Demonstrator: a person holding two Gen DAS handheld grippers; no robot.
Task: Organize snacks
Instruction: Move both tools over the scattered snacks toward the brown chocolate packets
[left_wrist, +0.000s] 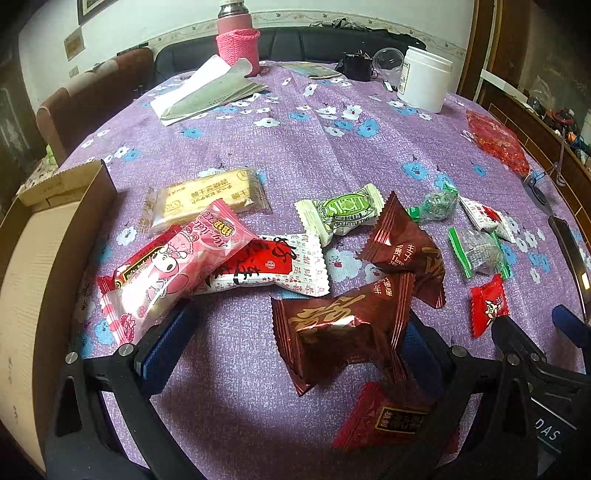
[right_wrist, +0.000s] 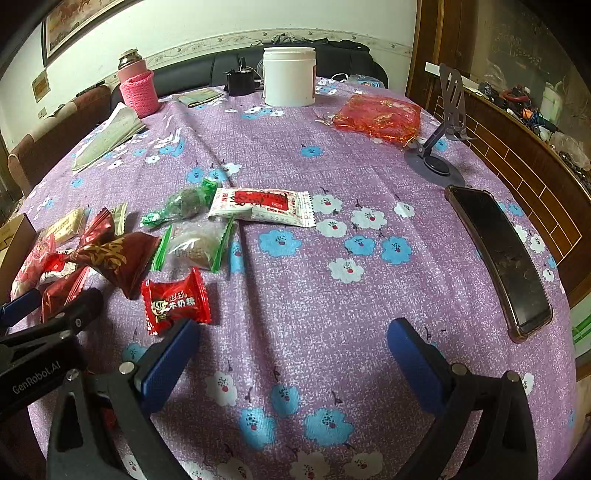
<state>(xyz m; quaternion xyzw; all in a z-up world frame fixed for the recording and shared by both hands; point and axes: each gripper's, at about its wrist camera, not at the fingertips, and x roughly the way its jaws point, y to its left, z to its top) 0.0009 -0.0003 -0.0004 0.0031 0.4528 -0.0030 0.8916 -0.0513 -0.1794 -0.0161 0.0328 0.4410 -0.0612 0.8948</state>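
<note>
Our left gripper (left_wrist: 291, 347) hovers low over the purple flowered tabletop (left_wrist: 332, 155), its blue-padded fingers (left_wrist: 166, 343) spread wide apart with a dark brown foil snack packet with gold lettering (left_wrist: 340, 332) lying between them, not clamped. Nearest us, beside the right finger, lies a red packet with a black and gold label (left_wrist: 388, 417). Our right gripper (right_wrist: 291, 354) also has its fingers (right_wrist: 170, 358) apart, over bare cloth, and the small red milk-candy wrapper (right_wrist: 175, 301) sits just off the left fingertip.

Farther out, a pink cartoon-printed packet (left_wrist: 173, 269) overlaps a white and red packet (left_wrist: 280, 266), with a second brown foil packet (left_wrist: 406, 247) to the right. Beyond come a clear-wrapped yellow biscuit (left_wrist: 210, 197), a white and green candy (left_wrist: 343, 212) and two green-ended clear sweets (left_wrist: 476, 251). An open cardboard box (left_wrist: 48, 229) stands at the left edge, near the pink packet. A black phone (right_wrist: 498, 258) lies at the right, well apart from the snacks. At the far side stand a white plastic jar (right_wrist: 290, 75) and a pink flask in a knitted sleeve (left_wrist: 236, 40).
</note>
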